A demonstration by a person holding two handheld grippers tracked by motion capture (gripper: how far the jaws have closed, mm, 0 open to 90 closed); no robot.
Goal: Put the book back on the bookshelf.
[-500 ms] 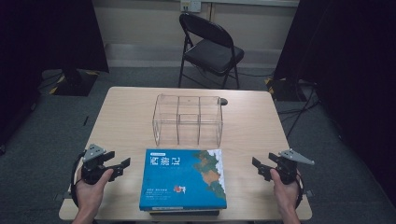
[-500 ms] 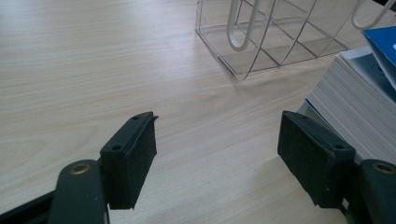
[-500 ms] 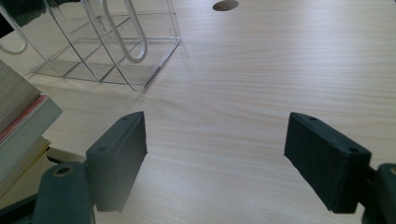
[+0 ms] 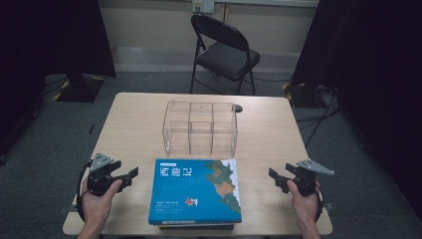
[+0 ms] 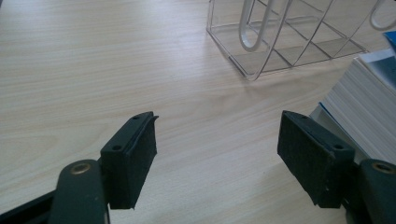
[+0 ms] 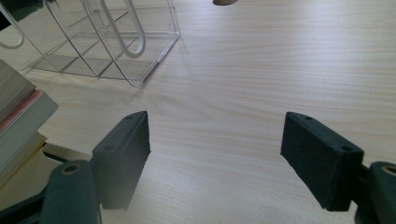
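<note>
Pale wooden table [image 4: 129, 129]: my left hand-held gripper [image 4: 130, 175] and right hand-held gripper [image 4: 275, 179] gape wide, empty, flanking the blue book [image 4: 195, 191] topping a stack [image 6: 18, 126]. I reckon a one-sided pinch could slide it into the clear organizer [image 4: 200, 127].

Your left black two-jaw gripper [image 4: 130, 175] and right black two-jaw gripper [image 4: 274, 178] each carry a grey three-cornered plate; their flat rubbery pads [image 5: 135, 158] show small screw holes (brass-ringed pivots below), and black cables loop behind.
</note>
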